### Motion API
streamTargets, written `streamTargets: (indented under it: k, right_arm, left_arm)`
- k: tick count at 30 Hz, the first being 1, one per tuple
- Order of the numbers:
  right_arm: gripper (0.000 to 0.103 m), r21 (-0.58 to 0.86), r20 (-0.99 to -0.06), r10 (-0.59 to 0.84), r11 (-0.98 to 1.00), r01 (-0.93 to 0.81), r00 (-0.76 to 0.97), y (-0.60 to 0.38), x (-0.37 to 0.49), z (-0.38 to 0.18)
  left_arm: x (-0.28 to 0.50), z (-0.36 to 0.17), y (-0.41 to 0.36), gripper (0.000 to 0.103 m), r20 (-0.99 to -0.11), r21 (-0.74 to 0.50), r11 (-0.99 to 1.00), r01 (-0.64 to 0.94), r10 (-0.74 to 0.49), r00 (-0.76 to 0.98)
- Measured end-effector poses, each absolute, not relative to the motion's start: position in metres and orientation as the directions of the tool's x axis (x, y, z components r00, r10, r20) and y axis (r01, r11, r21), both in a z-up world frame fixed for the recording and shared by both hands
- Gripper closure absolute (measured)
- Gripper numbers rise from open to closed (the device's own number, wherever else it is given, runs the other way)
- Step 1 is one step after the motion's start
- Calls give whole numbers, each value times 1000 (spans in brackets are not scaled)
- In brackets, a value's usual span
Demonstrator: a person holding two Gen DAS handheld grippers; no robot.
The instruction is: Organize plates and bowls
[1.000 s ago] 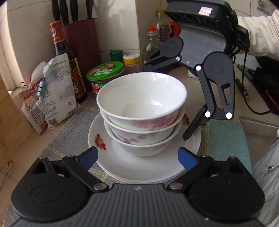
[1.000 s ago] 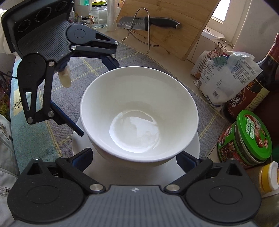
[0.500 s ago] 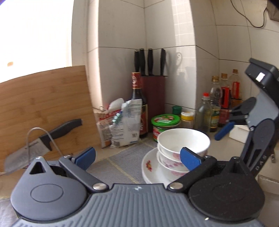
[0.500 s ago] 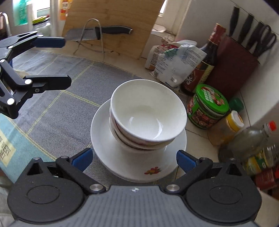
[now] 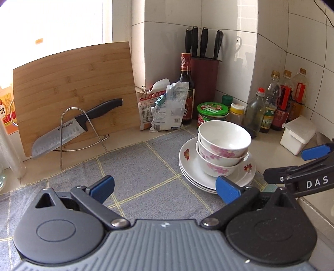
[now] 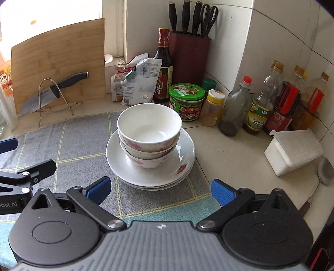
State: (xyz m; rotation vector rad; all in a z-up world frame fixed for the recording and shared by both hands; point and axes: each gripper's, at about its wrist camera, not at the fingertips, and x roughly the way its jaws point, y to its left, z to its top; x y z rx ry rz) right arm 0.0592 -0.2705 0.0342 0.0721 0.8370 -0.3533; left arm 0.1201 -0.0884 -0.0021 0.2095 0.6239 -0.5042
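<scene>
Sitting on a grey checked cloth [image 6: 83, 133] over the beige tiled bench [image 6: 233, 158]: three nested bowls [image 6: 148, 133] atop stacked plates [image 6: 183, 158], just before a green-lidded jar [image 6: 186, 101]. Standing behind the jar: a knife block [image 6: 189, 56]. Gaping, holding nothing: left tongs [image 5: 165, 185], right tongs [image 6: 160, 190]. Showing only from the right wrist: scissors [image 6: 209, 14] in that block.

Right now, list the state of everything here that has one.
Left gripper: open, empty.
Right gripper: open, empty.
Bowls: three nested, upright, empty, on the plates.
Plates: stacked on the cloth.
Knife: resting on its wire stand.
Jar: lid on.
White box: closed.
</scene>
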Motion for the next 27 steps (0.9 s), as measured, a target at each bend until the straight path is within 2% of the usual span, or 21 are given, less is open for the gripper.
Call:
streamTargets:
  k: [27]
  right_arm:
    - [0, -16, -719, -269, 928, 372, 641, -261, 41, 42]
  left_arm:
    - [109, 10, -89, 1, -614, 51, 872, 487, -357, 704]
